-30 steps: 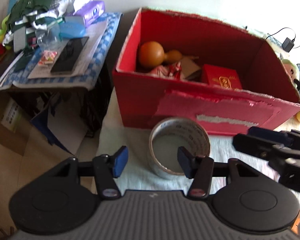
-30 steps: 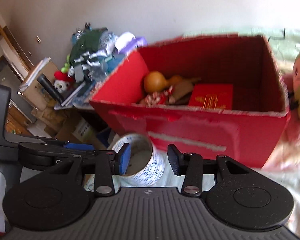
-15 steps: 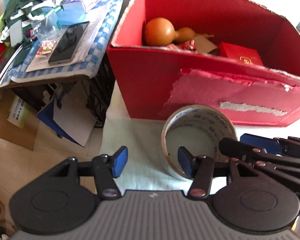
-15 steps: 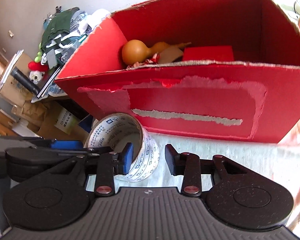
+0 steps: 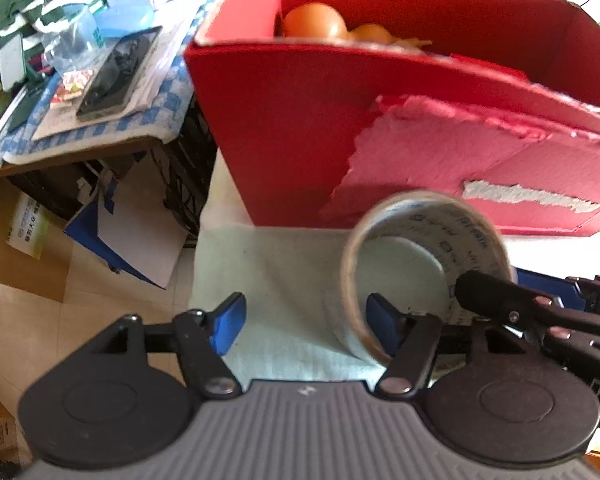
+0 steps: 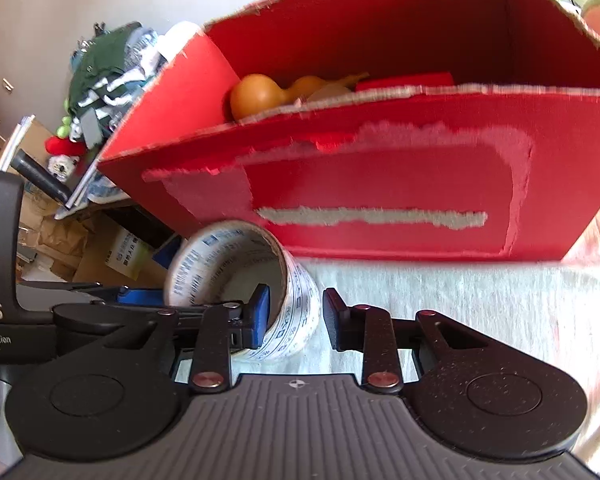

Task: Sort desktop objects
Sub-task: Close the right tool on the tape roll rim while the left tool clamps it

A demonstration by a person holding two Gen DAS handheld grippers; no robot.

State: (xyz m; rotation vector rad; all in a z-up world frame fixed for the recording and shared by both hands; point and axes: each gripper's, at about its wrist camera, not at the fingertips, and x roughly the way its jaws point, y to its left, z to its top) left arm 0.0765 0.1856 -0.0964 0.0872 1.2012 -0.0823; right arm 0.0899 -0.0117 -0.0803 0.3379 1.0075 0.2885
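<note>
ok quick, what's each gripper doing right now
Left gripper: open, holding nothing; one finger sits inside the tape roll.
Right gripper: open, straddling the roll's wall, not yet clamped.

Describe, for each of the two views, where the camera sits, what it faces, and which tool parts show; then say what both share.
Left wrist: sits on the left tool, facing the tape roll and red box; its own open fingers show, and the right tool enters from the right.
Right wrist: sits on the right tool, facing the same box front; one finger is inside the roll, one outside, not yet closed.
Shared: roll, box, gourd, pale cloth.
</note>
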